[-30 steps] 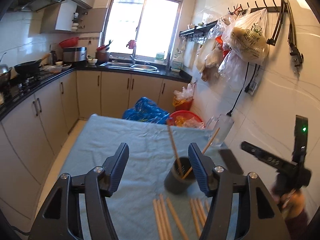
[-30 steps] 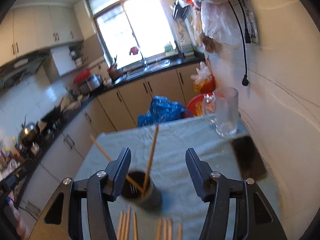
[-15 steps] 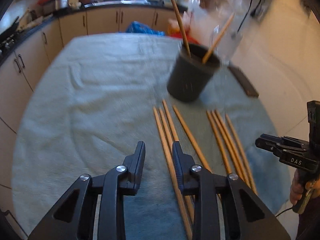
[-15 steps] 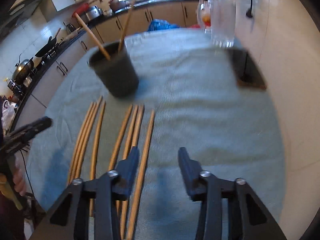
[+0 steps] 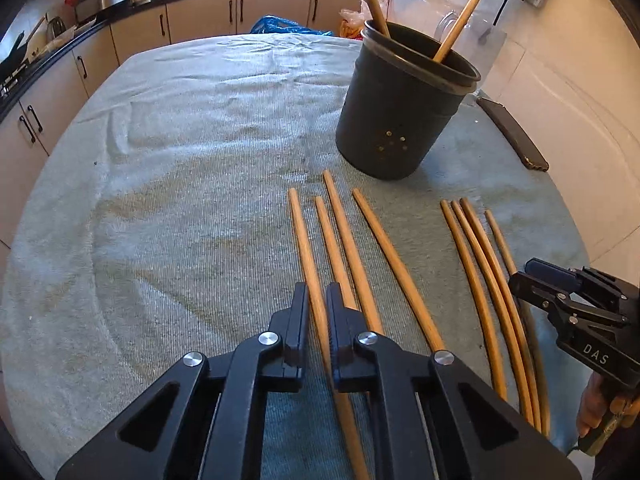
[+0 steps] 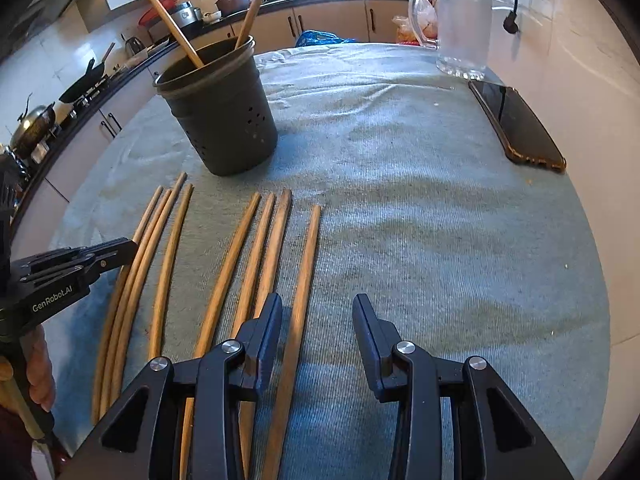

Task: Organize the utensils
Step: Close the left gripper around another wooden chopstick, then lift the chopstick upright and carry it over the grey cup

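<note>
Several wooden chopsticks lie in two groups on a grey-green cloth (image 5: 180,200). A dark grey utensil holder (image 5: 400,112) stands behind them with two chopsticks inside; it also shows in the right wrist view (image 6: 224,116). My left gripper (image 5: 317,312) is down at the cloth, its jaws shut on the leftmost chopstick (image 5: 304,240). My right gripper (image 6: 316,320) is open low over the cloth, with the rightmost chopstick (image 6: 308,248) lying between its fingers, nearer the left one. The right gripper also shows in the left wrist view (image 5: 568,312).
A dark phone (image 6: 516,124) lies at the cloth's right edge by the tiled wall. A clear glass jug (image 6: 460,28) stands behind it. Kitchen cabinets and a counter run along the left and back.
Both grippers dropped from a raised view down to the chopsticks. The left jaws closed from wide open onto the leftmost chopstick. The right jaws narrowed around the rightmost chopstick but stay open.
</note>
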A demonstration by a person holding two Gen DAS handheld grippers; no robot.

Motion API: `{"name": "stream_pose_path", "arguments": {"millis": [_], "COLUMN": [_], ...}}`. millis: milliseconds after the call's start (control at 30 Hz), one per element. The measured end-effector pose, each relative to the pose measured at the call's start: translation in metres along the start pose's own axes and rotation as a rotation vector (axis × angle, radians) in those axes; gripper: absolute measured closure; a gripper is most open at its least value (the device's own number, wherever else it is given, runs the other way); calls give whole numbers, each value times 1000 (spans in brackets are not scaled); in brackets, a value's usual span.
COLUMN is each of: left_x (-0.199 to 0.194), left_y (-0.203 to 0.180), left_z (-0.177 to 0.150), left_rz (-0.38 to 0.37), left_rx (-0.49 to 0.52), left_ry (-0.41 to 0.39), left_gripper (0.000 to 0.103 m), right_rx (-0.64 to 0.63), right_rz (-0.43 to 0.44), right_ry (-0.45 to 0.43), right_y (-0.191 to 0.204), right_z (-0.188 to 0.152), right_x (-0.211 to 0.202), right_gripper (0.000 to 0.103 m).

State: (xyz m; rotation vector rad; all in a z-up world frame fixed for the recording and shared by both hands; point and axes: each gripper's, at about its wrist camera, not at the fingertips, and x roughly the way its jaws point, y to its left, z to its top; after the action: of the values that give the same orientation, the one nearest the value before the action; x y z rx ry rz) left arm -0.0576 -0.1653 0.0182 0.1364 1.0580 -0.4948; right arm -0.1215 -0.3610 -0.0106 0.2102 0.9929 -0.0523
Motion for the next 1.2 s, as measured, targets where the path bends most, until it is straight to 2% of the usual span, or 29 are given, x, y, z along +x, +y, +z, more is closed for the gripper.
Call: {"name": "stream_pose_path", "arguments": {"millis": [67, 100, 200, 233, 400, 567, 767, 933, 1200], "left_x": [1, 1, 1, 0, -8, -10, 3, 11, 14], "left_y": [0, 0, 1, 3, 16, 19, 21, 21, 16], "left_z": [1, 2, 2, 2, -6, 1, 21, 34, 39], "left_rz": [0, -1, 3, 2, -13, -9, 2, 1, 14], "left_rx": [-1, -2, -1, -4, -24, -17, -40, -56, -19], "left_ry": [5, 7, 17, 25, 77, 129, 155, 172, 174], "left_gripper": [95, 95, 95, 95, 95, 95, 92, 92, 88], "right_rx": [-13, -19, -37, -33, -56, -35, -3, -11, -17], "right_rz": [-26, -37, -74, -64, -66, -43, -20, -54, -94], "right_ry": [-3, -4, 2, 9, 55, 90, 141, 168, 206], "right_y": [4, 6, 8, 7, 1, -7, -13, -12, -8], "right_z": [4, 6, 11, 12, 5, 3, 17, 33, 55], "right_x": [3, 5, 10, 10, 2, -1, 6, 17, 29], "right_gripper": [65, 70, 92, 94, 95, 95, 95, 95, 93]}}
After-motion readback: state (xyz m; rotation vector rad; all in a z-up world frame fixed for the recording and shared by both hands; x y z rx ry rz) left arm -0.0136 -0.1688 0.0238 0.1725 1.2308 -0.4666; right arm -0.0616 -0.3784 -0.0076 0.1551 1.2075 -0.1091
